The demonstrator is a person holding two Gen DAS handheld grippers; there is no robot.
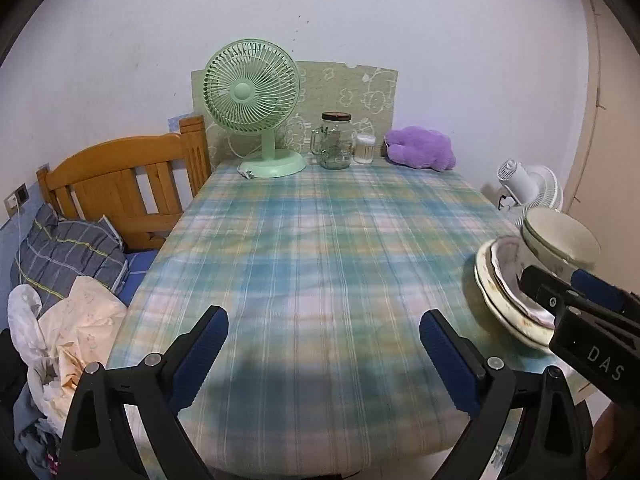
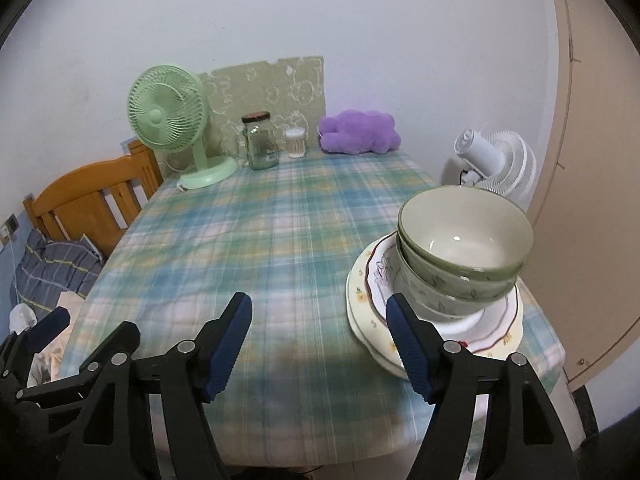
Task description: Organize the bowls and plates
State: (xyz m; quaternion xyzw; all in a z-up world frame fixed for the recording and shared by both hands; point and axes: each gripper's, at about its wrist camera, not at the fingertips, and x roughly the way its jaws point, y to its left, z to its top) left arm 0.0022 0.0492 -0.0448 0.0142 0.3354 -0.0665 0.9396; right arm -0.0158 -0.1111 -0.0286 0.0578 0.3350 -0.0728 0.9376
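Two green bowls (image 2: pixel 464 248) nested, sitting on stacked plates (image 2: pixel 436 332) at the table's near right edge. Top plate white with a dark scalloped rim line, the one under it cream with yellow flowers. Plate count unclear.

Right gripper (image 2: pixel 320 340) spread wide, nothing between its fingers; its right finger (image 2: pixel 408 348) is just in front of the plates' near rim, contact not discernible. Left gripper (image 1: pixel 324 356) also wide apart, empty, hanging over bare cloth at the near middle of the table, well left of the stack.

Table (image 1: pixel 312 248) covered in a blue-green plaid cloth, pushed against a white wall (image 1: pixel 360 12). Along the far edge, left to right: green fan (image 1: pixel 256 108), lidded glass jar (image 1: pixel 336 140) with a glass mug beside it, small tub of cotton swabs (image 1: pixel 365 149), purple plush (image 1: pixel 420 149). A patterned green board (image 1: pixel 352 88) leans on the wall behind them.

Left of the table: wooden headboard (image 1: pixel 120 180), striped grey pillow (image 1: pixel 68 252), heap of clothes (image 1: pixel 68 340). Right of the table: white fan (image 2: pixel 496 164), then a beige door (image 2: pixel 592 160).
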